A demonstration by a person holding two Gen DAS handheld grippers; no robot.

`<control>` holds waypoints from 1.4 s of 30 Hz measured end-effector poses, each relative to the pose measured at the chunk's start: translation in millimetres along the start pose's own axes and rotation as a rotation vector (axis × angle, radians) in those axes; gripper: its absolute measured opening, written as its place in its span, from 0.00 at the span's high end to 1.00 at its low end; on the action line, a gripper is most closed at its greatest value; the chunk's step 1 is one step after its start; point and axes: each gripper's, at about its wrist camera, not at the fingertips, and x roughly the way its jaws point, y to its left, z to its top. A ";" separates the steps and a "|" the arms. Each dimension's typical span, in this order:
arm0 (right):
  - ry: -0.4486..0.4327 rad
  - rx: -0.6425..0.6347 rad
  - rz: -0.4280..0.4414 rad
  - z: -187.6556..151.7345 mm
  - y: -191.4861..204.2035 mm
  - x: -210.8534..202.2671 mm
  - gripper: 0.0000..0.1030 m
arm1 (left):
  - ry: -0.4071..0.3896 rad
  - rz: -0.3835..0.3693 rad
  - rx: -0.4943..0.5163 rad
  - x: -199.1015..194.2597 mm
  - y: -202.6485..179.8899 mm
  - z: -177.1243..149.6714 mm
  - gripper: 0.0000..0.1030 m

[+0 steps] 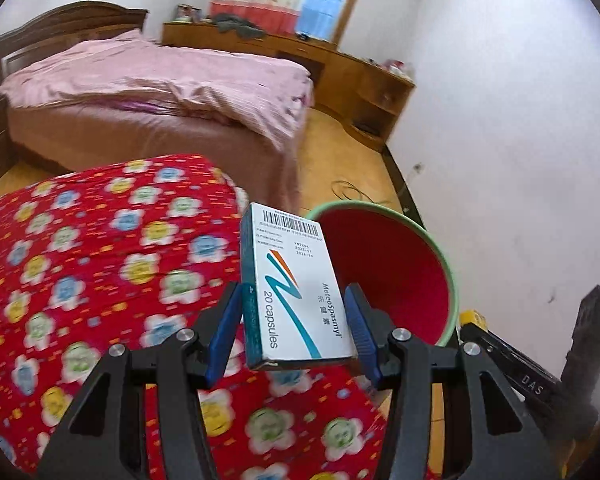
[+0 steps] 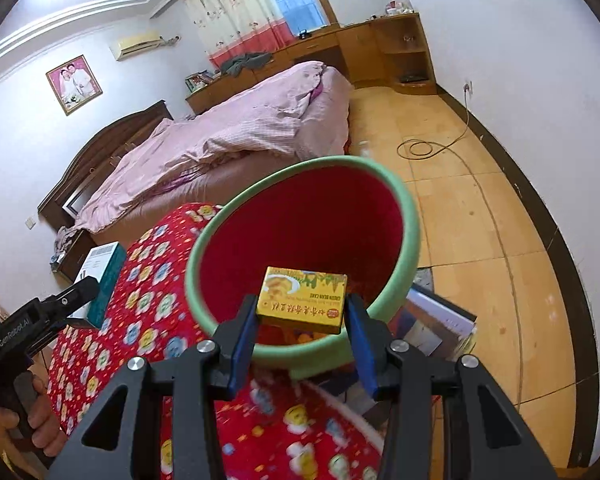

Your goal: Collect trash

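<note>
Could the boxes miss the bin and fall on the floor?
Maybe. The white box in the left gripper is beside the bin, over the red quilt, so letting go now would likely miss. The yellow box in the right gripper hangs near the rim, and might clip it. Both grippers crowd one opening and could bump.

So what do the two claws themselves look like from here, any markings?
Both match: the left claw and right claw have black angular frames with triangular cut-outs, silver round bolt heads at the joints and blue pads on the fingers. Seen from the opposite camera, the left claw's black body reads "GenRobot.AI" in white, the right one's "DAS". A dark sleeve shows at the right camera's left edge. No cables show.
</note>
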 end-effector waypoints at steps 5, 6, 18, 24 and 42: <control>0.006 -0.003 -0.006 12.5 -11.7 14.8 0.55 | 0.038 -0.027 0.028 32.6 -20.4 2.6 0.49; 0.007 -0.004 -0.006 14.9 -13.4 17.8 0.55 | 0.047 -0.028 0.031 39.0 -23.2 2.9 0.49; 0.014 -0.020 -0.005 24.8 -19.9 36.9 0.54 | 0.099 -0.047 0.049 70.9 -37.9 2.6 0.48; 0.020 -0.017 -0.005 23.1 -18.2 35.5 0.49 | 0.085 -0.032 0.062 59.7 -37.6 2.0 0.48; -0.042 -0.114 0.066 5.1 38.3 -26.0 0.29 | 0.010 0.071 0.017 -42.2 -3.3 -21.4 0.48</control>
